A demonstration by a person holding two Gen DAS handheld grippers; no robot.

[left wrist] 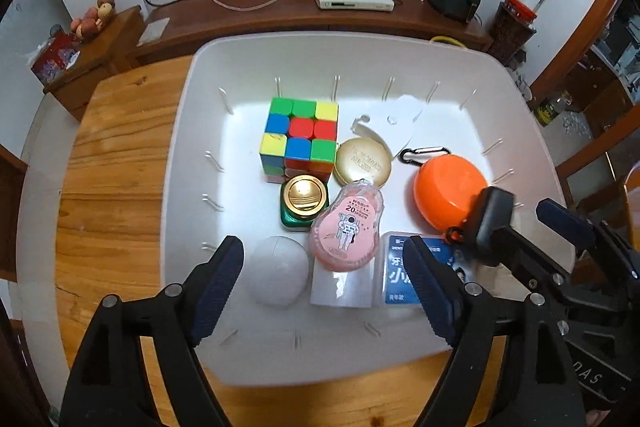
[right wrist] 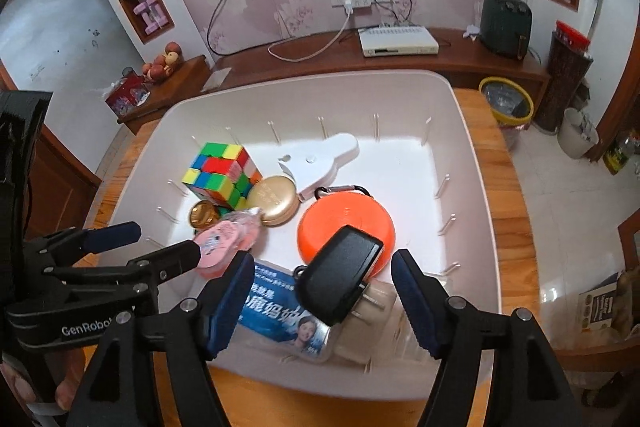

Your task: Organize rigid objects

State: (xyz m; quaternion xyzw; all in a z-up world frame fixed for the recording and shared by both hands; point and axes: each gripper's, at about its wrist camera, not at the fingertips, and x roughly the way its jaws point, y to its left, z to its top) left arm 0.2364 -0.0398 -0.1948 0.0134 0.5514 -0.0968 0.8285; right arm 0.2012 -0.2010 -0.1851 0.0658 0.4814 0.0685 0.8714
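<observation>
While both tools hang over the white bin (left wrist: 192,75), the left gripper (left wrist: 326,281) stands with its jaws wide apart and nothing pressed between them; a white dome (left wrist: 278,271) and a pink astronaut case (left wrist: 346,231) lie just ahead of its tips. Beyond those sit a gold-lidded green jar (left wrist: 304,201), a colour cube (left wrist: 300,137) and a gold round tin (left wrist: 362,161). The right gripper (right wrist: 322,301) is likewise spread, and a black key fob (right wrist: 340,273) lies between its pads without either touching it, resting partly on an orange disc (right wrist: 344,217) and beside a blue-labelled box (right wrist: 280,311).
</observation>
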